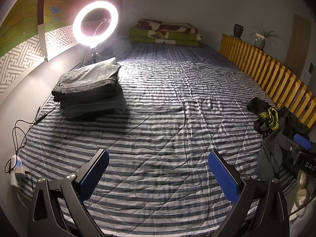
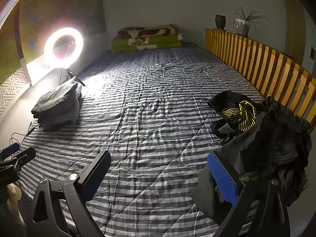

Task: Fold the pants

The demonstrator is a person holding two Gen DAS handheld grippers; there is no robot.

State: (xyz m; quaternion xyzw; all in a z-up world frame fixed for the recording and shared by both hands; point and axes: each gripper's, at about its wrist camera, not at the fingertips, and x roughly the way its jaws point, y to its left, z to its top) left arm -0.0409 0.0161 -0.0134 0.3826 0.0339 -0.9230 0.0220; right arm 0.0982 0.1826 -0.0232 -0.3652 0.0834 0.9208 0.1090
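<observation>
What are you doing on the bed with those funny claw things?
A person is folding pants with a two-finger gripper in each hand. Both the left gripper and the right gripper are open and hold nothing. A stack of folded pants sits near the ring light. A heap of unfolded dark clothes waits by the wooden slat rail, right beside the right gripper. The middle of the striped quilt has nothing on it.

Striped bed (image 1: 167, 118): folded pants stack (image 1: 88, 90) left, dark clothes heap (image 2: 256, 122) right, blankets (image 1: 164, 32) far end.
</observation>
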